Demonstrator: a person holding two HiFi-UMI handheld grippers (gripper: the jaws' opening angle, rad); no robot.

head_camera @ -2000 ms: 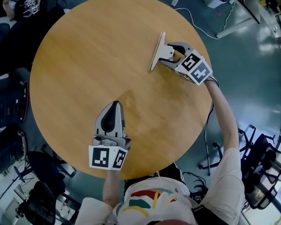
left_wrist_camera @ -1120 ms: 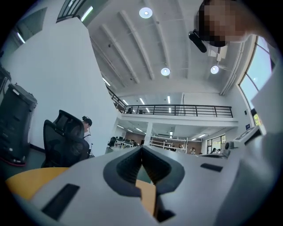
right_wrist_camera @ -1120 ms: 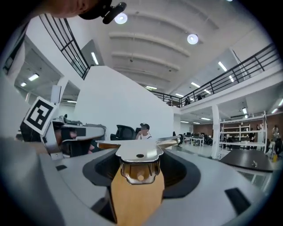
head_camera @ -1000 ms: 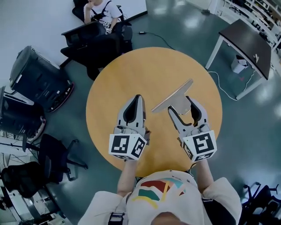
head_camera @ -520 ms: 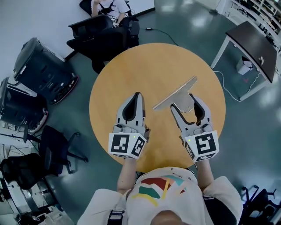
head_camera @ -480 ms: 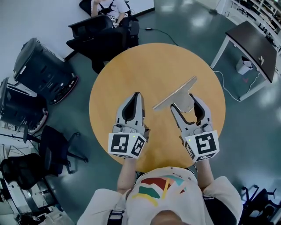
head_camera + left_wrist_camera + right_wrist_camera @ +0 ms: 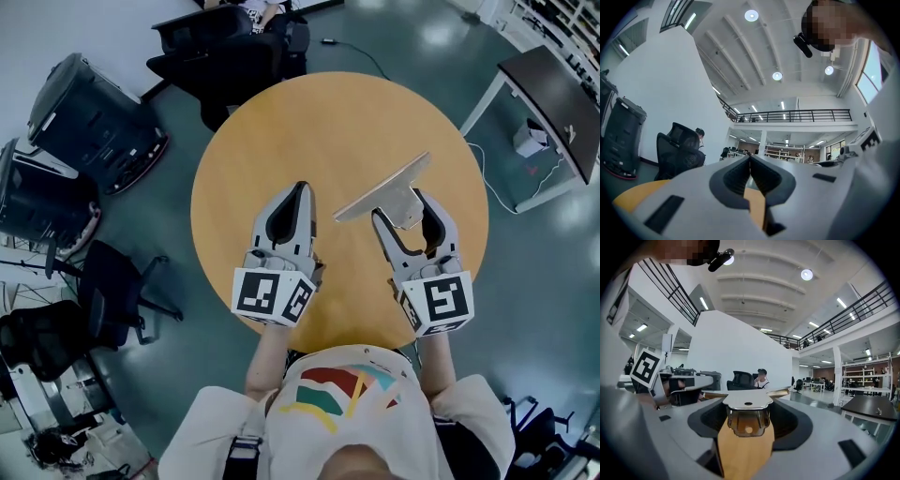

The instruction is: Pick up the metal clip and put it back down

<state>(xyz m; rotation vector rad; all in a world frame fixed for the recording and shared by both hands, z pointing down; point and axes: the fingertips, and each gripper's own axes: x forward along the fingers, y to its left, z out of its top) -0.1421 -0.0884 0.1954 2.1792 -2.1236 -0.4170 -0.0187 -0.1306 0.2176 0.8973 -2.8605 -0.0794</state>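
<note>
The metal clip (image 7: pixel 386 190), a long flat bar with a folded silver handle, hangs well above the round wooden table (image 7: pixel 281 122). My right gripper (image 7: pixel 409 208) is shut on its handle. In the right gripper view the clip (image 7: pixel 746 401) lies level between the two grey fingers, its bar crossing in front. My left gripper (image 7: pixel 301 192) is held to the left of the clip at about the same height, apart from it. Its jaws are shut with nothing between them, and in the left gripper view the left gripper (image 7: pixel 750 164) shows only a thin seam.
Black office chairs (image 7: pixel 225 47) stand beyond the table, with a seated person behind them. A dark rounded machine (image 7: pixel 89 112) is at the far left, another chair (image 7: pixel 108 300) at lower left, and a dark desk (image 7: pixel 553 94) at the right. The floor is grey-green.
Two seconds ago the clip was on the table in my right gripper. It now hangs high above the table in that gripper, and both grippers have drifted slightly in the last half second.
</note>
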